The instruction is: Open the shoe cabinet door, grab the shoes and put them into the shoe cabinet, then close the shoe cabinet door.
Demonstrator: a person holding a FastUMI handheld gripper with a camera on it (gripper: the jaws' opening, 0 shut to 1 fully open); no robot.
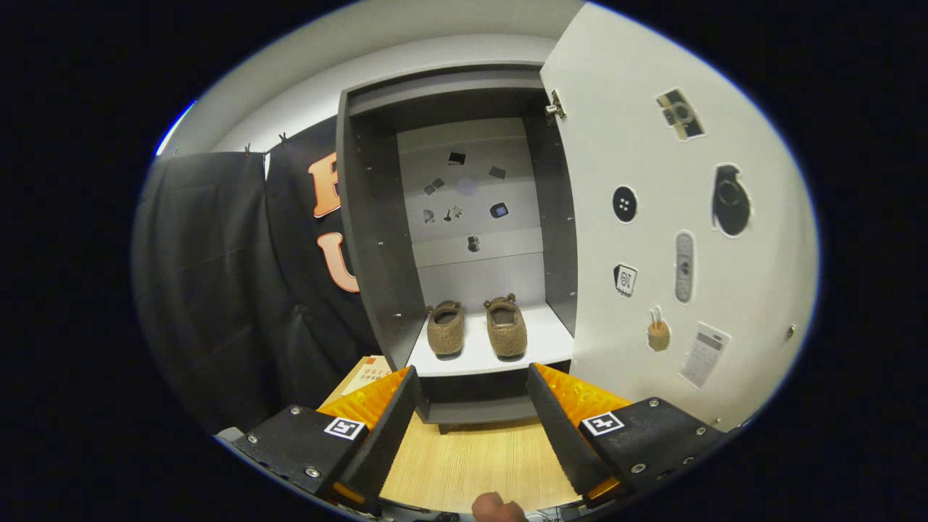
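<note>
Your shoes (476, 328) already sit side by side on the cabinet (377, 239) shelf at the frame's centre. Your gripper (471, 409) is spread wide, holding nothing. Only the door (652, 304), swung open at right, is left to close.

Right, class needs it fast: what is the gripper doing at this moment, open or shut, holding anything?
Gripper: open, holding nothing; both shoes sit on the cabinet shelf beyond its fingers.
</note>
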